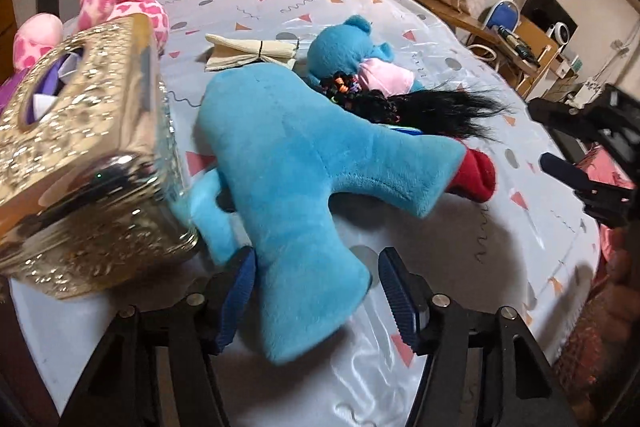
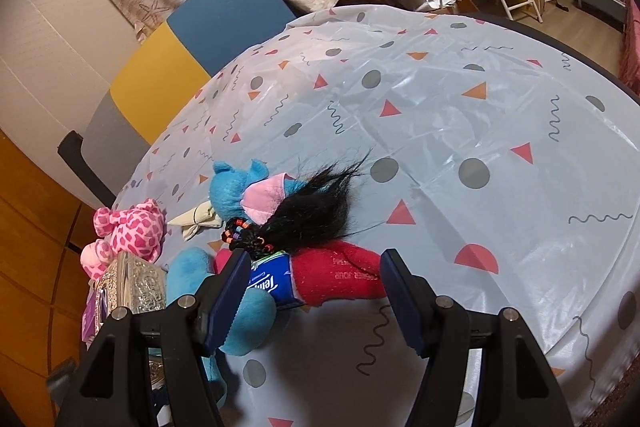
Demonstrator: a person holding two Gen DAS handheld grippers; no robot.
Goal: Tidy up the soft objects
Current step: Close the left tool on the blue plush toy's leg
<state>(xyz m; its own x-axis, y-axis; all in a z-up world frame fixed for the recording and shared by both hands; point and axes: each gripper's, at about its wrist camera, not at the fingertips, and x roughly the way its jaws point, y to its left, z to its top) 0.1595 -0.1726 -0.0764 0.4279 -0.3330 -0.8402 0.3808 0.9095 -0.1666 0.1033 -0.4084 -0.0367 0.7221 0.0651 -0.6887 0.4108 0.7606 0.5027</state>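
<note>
The big blue plush (image 1: 288,187) lies flat on our worktop (image 1: 400,367) beside the gold tissue box (image 1: 84,147), its leg between our left claw (image 1: 316,299), angled downward, whose pads don't press it. Our right claw (image 2: 312,303) hangs released over the red plush (image 2: 340,275).

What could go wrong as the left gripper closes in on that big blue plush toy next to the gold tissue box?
1. The big blue plush toy lies against the gold tissue box; lifting it may drag or tip the box.
2. The black hair piece lies along the plush's far edge and could get pulled along.
3. The left gripper straddles only the plush's narrow end, not yet pressing, so the bulky body may sag or slip out.
</note>
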